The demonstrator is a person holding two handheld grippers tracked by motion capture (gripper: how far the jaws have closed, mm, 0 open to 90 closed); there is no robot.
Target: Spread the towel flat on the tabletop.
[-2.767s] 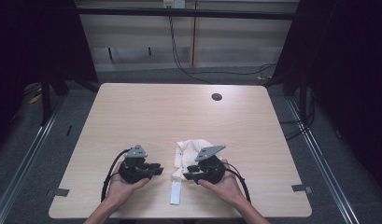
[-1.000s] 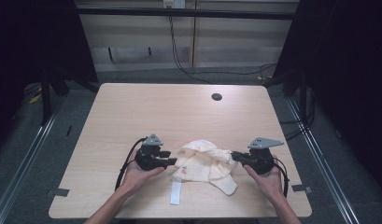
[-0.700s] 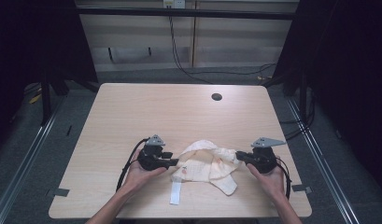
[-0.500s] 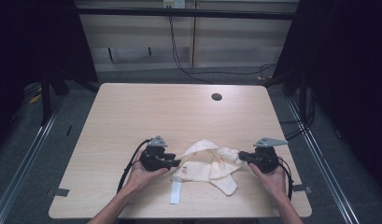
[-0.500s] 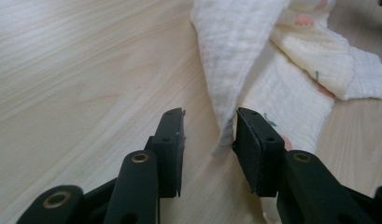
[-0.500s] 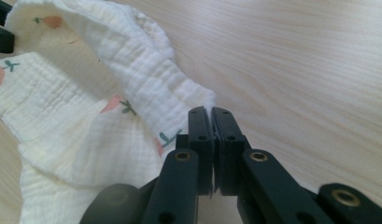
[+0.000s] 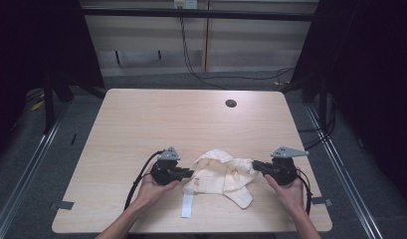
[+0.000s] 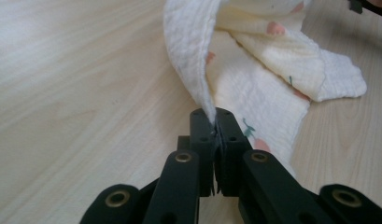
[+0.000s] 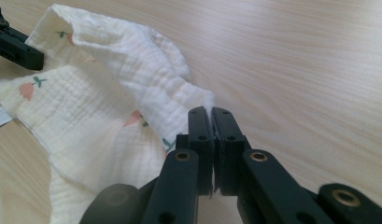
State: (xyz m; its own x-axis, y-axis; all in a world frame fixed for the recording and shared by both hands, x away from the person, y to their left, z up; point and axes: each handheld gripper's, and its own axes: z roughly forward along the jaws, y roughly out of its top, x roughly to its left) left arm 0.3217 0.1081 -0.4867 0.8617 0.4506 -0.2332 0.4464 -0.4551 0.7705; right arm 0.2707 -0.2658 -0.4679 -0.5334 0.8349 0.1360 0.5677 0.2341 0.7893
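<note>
Your forearms leave the high view at its bottom edge. The cloth (image 7: 221,175) folds over itself, hiding its underside, and its small prints are perhaps flowers.

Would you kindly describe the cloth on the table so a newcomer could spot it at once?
On the near half of the wooden table, between the person's two hands, lies a crumpled cream cloth. Unlike the plain white strip beside it, it is crinkled and printed with small pink flowers.
</note>
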